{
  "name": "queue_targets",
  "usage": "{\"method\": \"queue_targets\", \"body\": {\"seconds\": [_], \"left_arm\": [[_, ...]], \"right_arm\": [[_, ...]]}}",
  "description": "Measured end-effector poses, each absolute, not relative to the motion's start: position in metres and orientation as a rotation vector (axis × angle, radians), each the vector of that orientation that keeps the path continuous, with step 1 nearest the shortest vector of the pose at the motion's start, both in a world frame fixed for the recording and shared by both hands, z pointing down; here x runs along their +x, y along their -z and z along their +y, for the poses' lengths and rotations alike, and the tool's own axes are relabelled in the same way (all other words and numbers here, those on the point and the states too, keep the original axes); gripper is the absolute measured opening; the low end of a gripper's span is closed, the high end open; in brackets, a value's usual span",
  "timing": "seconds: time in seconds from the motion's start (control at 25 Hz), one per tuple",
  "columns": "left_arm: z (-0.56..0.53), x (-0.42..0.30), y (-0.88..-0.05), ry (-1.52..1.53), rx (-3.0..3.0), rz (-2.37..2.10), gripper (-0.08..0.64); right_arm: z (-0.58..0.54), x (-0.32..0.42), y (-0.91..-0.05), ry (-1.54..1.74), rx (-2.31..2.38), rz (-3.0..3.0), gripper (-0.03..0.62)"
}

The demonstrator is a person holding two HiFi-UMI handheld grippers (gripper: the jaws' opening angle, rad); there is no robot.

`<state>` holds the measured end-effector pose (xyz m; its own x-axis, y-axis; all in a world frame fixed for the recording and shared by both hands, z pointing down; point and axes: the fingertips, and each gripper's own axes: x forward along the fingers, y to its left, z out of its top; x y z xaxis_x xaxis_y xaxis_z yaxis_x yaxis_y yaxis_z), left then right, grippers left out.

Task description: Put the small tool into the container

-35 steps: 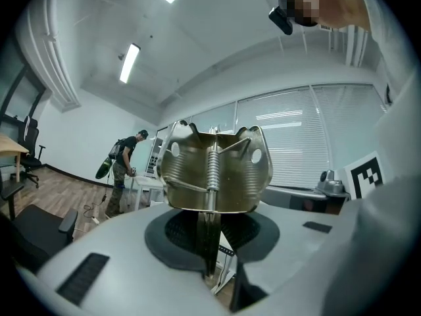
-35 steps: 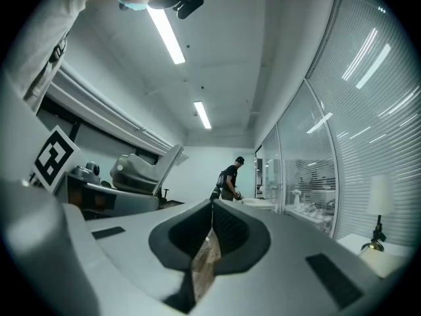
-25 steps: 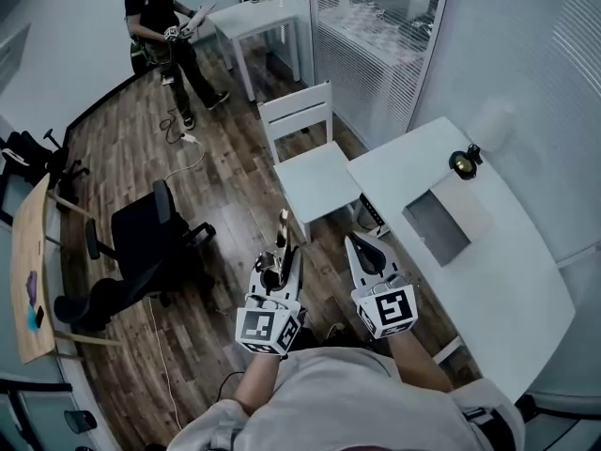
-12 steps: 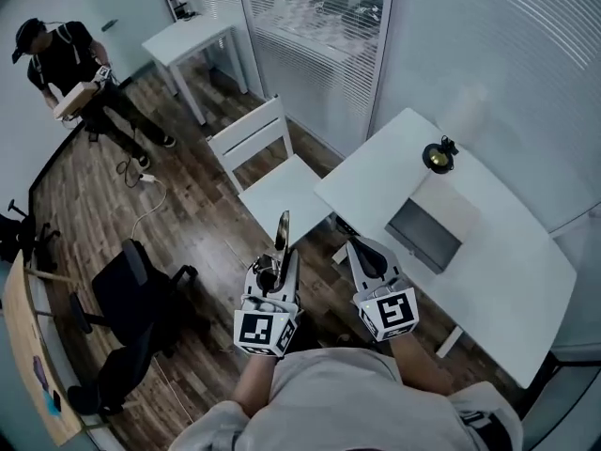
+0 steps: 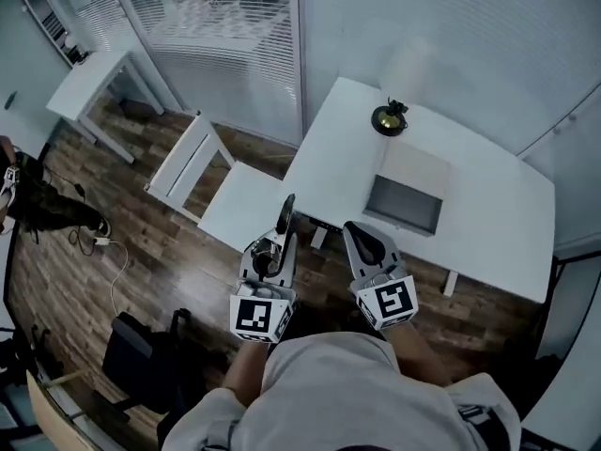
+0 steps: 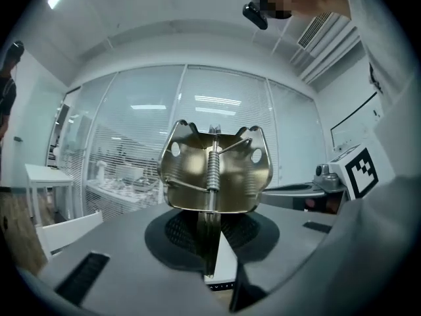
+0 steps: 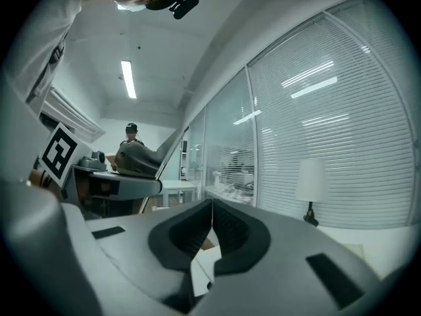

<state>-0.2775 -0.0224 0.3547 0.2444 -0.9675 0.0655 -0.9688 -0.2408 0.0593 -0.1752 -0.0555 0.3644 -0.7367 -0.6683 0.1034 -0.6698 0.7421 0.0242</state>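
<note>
My left gripper is shut on a small brass-coloured metal tool with a coil spring, which sticks out past the jaws. In the left gripper view the tool fills the middle, its thin lower end pinched between the pads of that gripper. My right gripper is beside it, jaws together and holding nothing; the right gripper view shows those jaws touching. The container, a grey open box with a pale lid behind it, lies on the white table, ahead and to the right of both grippers.
A small black lamp stands at the table's far edge. A white chair sits left of the table. A second white table and a blinds-covered glass wall are at the back left. A black office chair and a person are far left.
The view has swung towards the white table, which now lies straight ahead and closer. Both grippers keep their places in view, the left still shut on the tool.
</note>
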Motion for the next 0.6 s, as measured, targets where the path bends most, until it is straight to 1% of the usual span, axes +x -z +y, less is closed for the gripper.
{"method": "queue_targets", "body": {"seconds": [0.28, 0.48, 0.6], "left_arm": [[-0.062, -0.247, -0.378, -0.106, 2.622, -1.582, 0.081], [-0.065, -0.211, -0.395, -0.179, 2.756, -1.314, 0.081], [-0.07, -0.192, -0.403, -0.233, 2.812, -1.197, 0.081]], "right_arm": [[-0.069, -0.136, -0.385, -0.066, 1.398, -2.64, 0.026], [-0.051, -0.099, -0.402, -0.15, 1.64, -2.471, 0.026], [-0.049, -0.078, -0.409, -0.146, 1.712, -2.402, 0.026]]}}
